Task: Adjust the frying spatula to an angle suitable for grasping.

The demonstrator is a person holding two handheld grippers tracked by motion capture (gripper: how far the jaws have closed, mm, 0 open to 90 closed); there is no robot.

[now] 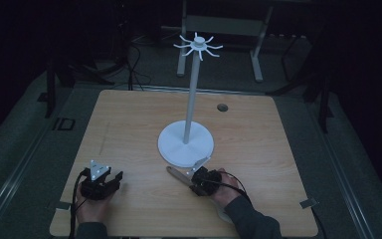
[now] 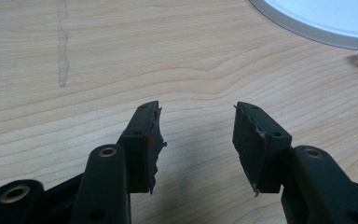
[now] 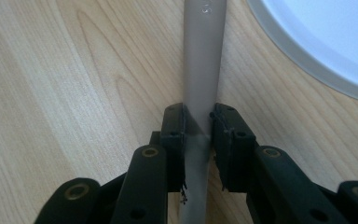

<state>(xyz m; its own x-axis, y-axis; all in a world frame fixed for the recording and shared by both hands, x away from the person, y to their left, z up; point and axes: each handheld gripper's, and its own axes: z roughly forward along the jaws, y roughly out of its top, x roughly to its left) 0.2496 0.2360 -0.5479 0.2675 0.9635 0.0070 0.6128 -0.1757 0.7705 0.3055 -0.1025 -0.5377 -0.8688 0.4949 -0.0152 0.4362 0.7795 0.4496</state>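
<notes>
Right tongs (image 3: pixel 198 126) pinching grey handle (image 3: pixel 203 56); high view adds white stand (image 1: pixel 185 144) alongside. Left tongs (image 2: pixel 196 140) spread, nothing between.

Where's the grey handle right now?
High view: the grey handle lies on the table, front of centre, clamped by the right gripper, beside the white stand's base.

Stand (image 1: pixel 185 144) mid-table (image 1: pixel 129 119); utensil handle (image 1: pixel 176 174) just before its base, toward the person.
</notes>
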